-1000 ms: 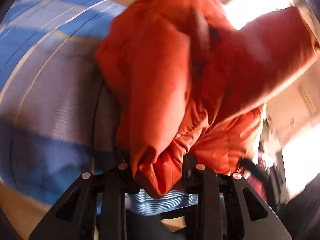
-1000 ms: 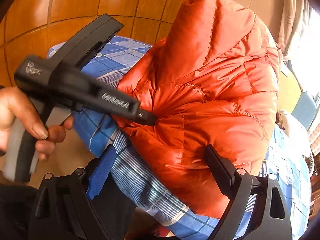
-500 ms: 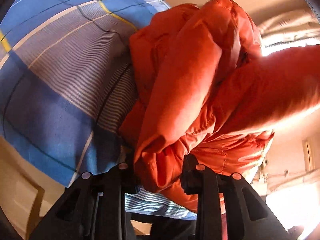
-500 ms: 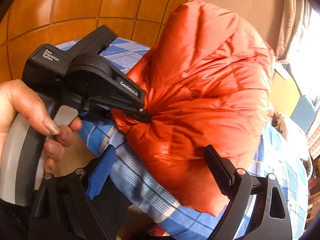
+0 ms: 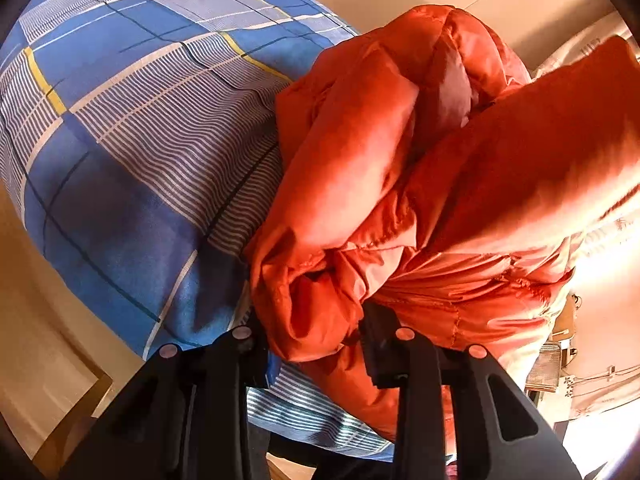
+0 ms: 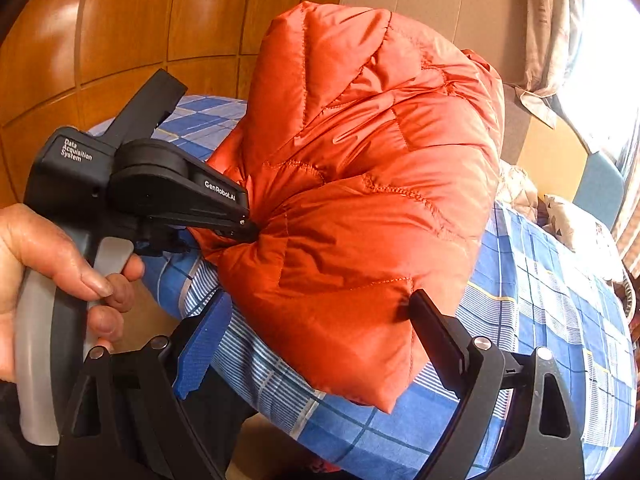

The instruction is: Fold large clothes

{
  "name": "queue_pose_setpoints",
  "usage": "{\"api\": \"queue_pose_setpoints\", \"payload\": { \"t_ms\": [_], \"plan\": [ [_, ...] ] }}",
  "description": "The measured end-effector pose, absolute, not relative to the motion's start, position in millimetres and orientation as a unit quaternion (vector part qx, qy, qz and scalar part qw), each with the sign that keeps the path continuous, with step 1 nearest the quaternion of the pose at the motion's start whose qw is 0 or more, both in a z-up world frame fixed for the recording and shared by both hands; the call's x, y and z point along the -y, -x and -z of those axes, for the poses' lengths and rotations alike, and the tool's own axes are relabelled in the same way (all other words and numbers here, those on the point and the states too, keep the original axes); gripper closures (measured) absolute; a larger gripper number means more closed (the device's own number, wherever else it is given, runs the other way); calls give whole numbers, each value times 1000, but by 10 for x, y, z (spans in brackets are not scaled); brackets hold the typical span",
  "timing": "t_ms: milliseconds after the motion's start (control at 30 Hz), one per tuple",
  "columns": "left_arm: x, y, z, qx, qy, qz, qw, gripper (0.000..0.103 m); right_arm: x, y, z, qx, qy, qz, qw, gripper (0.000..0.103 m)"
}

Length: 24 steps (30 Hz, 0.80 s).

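Left tongs (image 5: 316, 344) pinch a bunched orange quilted puffer jacket (image 6: 360, 184) lifted ahead over the blue checked bed (image 6: 540, 300); right tongs (image 6: 316, 340) spread, empty. Folding seems barely begun.

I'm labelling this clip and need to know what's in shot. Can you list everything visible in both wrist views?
Puffer jacket: one, orange, bunched up on the bed.
Bed cover: one, blue and white check with yellow lines, under the jacket.
Wood panelling: orange-brown, behind the bed.
Curtain: pale, by the bright window at the far right.
Cushions: pale, patterned, at the far end of the bed; count unclear.
Left hand-held gripper: one, black, clamped on a fold of the jacket.
Right hand-held gripper: one, black with a blue pad, jaws wide beside the jacket's lower edge.
Hand: one, on the left gripper's grey handle.
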State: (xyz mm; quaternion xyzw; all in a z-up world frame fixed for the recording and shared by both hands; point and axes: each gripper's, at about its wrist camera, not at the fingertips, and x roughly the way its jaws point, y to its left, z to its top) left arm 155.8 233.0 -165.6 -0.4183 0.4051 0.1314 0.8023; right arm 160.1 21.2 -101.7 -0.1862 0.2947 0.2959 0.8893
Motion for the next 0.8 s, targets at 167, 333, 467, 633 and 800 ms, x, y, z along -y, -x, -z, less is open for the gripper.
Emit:
{"api": "queue_pose_setpoints", "payload": {
  "t_ms": [167, 333, 467, 633, 800],
  "plan": [
    [-2349, -1694, 1557, -413, 384, -118, 818, 72, -121, -1619, 975, -297, 175, -301, 889, 13],
    [-2255, -1704, 1430, -430, 264, -80, 860, 72, -25, -1595, 896, -304, 166, -300, 889, 13],
    [-2107, -1717, 1333, -437, 148, -44, 886, 73, 20, -1600, 883, -317, 169, -299, 884, 13],
    [-1976, -1678, 1256, -427, 16, 22, 904, 74, 108, -1574, 837, -334, 174, -302, 876, 13],
    [-1987, -1642, 1214, -418, -45, 86, 903, 75, 250, -1654, 778, -345, 202, -288, 870, 10]
  ]
}}
